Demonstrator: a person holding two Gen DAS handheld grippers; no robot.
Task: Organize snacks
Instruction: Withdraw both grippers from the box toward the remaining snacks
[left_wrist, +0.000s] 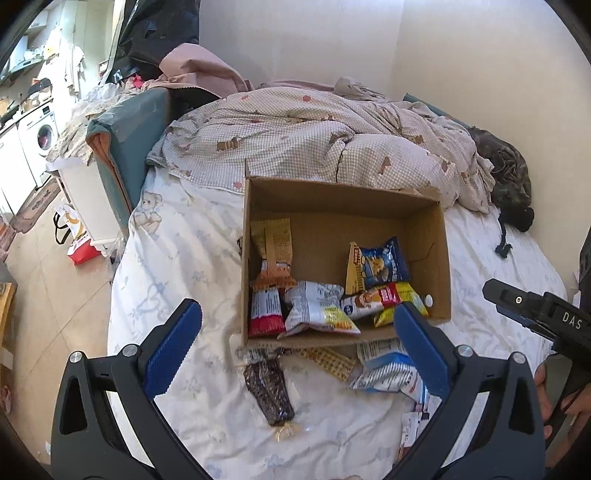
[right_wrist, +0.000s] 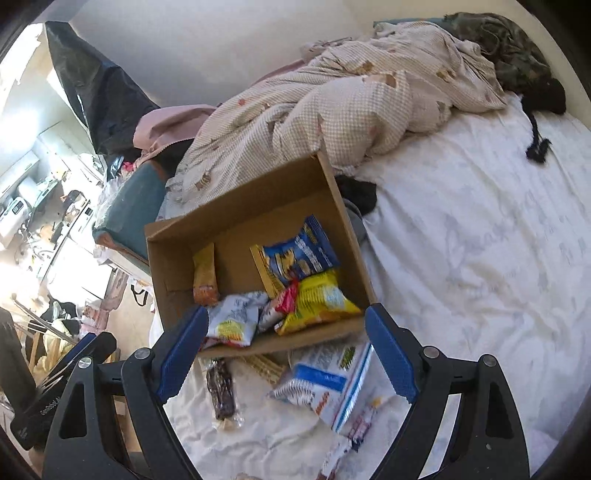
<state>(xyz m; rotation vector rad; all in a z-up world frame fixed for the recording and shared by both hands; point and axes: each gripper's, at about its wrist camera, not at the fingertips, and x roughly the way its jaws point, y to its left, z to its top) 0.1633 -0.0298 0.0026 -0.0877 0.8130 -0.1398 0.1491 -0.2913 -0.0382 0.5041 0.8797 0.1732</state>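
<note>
Snacks (left_wrist: 321, 308) half-fill the cardboard box (left_wrist: 441, 258) on the bed (left_wrist: 177, 258) — stragglers lie outside its near wall. Both my tools, left tool (left_wrist: 297, 349) and right tool (right_wrist: 284, 350), hang spread apart and empty, ready above the blue-white packet (right_wrist: 325, 384).

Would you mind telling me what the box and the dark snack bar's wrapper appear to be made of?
Box: brown corrugated cardboard by its look, matte, with a torn rim edge. Dark snack bar: its wrapper seems to be clear glossy plastic film, since the dark contents show through and the crimped end looks transparent.
</note>
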